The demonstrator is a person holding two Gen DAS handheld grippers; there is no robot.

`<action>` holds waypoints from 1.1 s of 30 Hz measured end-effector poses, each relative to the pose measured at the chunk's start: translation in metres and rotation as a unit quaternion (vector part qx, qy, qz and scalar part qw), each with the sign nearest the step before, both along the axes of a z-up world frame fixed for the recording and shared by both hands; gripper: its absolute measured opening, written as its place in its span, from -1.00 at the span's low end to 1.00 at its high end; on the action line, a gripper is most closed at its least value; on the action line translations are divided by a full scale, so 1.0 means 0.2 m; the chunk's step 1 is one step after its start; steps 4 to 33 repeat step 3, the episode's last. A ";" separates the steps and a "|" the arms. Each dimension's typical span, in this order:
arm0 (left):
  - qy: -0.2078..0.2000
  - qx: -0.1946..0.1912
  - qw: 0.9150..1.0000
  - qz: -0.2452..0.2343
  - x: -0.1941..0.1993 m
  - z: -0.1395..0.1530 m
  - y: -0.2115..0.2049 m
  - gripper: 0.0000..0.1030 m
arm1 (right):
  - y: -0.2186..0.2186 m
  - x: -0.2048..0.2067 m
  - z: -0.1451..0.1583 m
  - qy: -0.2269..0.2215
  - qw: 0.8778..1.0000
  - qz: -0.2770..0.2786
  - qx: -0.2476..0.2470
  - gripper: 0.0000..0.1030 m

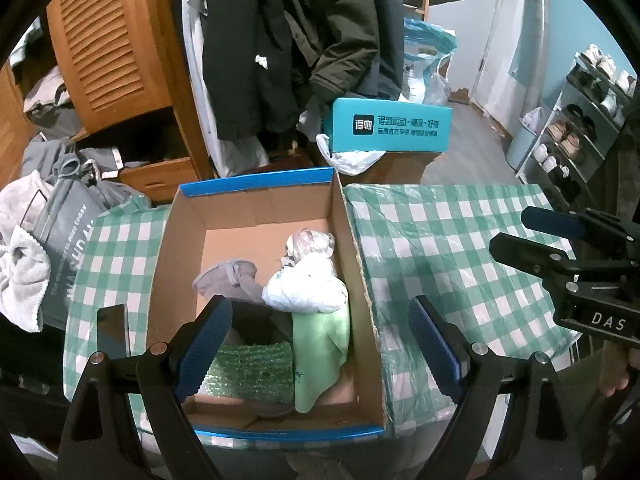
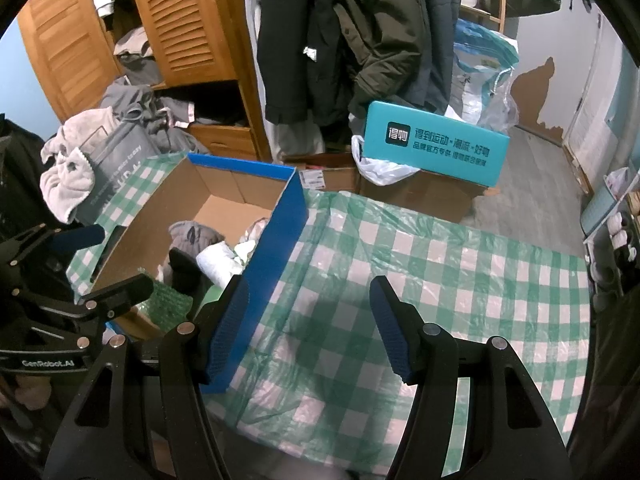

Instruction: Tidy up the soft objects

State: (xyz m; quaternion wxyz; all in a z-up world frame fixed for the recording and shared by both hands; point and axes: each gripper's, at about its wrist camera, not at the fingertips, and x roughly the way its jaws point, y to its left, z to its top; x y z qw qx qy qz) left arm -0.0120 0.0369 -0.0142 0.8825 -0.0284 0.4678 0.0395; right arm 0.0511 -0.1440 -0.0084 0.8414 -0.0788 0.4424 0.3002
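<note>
A blue-edged cardboard box (image 1: 256, 208) stands on the green checked tablecloth (image 1: 440, 248). Inside lie a grey cloth (image 1: 228, 280), a white bundle (image 1: 304, 288), a crumpled plastic bag (image 1: 308, 242), a light green cloth (image 1: 320, 348), a green bubble-wrap pad (image 1: 252, 372) and a dark item (image 1: 256, 326). My left gripper (image 1: 320, 344) is open and empty above the box's near end. My right gripper (image 2: 312, 328) is open and empty over the tablecloth (image 2: 440, 280), right of the box (image 2: 280, 232). The left gripper also shows in the right wrist view (image 2: 100, 264), the right one in the left wrist view (image 1: 532, 236).
A dark phone (image 1: 114, 332) lies on the cloth left of the box. A grey bag with towels (image 1: 52, 248) sits at the table's left. A teal box (image 1: 388, 126) on cartons stands beyond the table. Coats, a wooden wardrobe and a shoe rack (image 1: 580, 128) surround it.
</note>
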 end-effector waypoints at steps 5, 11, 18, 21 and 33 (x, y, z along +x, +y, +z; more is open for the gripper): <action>0.000 0.004 1.000 -0.001 0.00 0.00 -0.01 0.77 | 0.00 0.00 0.00 0.000 1.000 0.000 0.000 0.21; 0.000 0.004 1.000 -0.001 0.00 0.00 -0.01 0.77 | 0.00 0.00 0.00 0.000 1.000 0.000 0.000 0.21; 0.000 0.004 1.000 -0.001 0.00 0.00 -0.01 0.77 | 0.00 0.00 0.00 0.000 1.000 0.000 0.000 0.21; 0.000 0.004 1.000 -0.001 0.00 0.00 -0.01 0.77 | 0.00 0.00 0.00 0.000 1.000 0.000 0.000 0.21; 0.000 0.004 1.000 -0.001 0.00 0.00 -0.01 0.77 | 0.00 0.00 0.00 0.000 1.000 0.000 0.000 0.21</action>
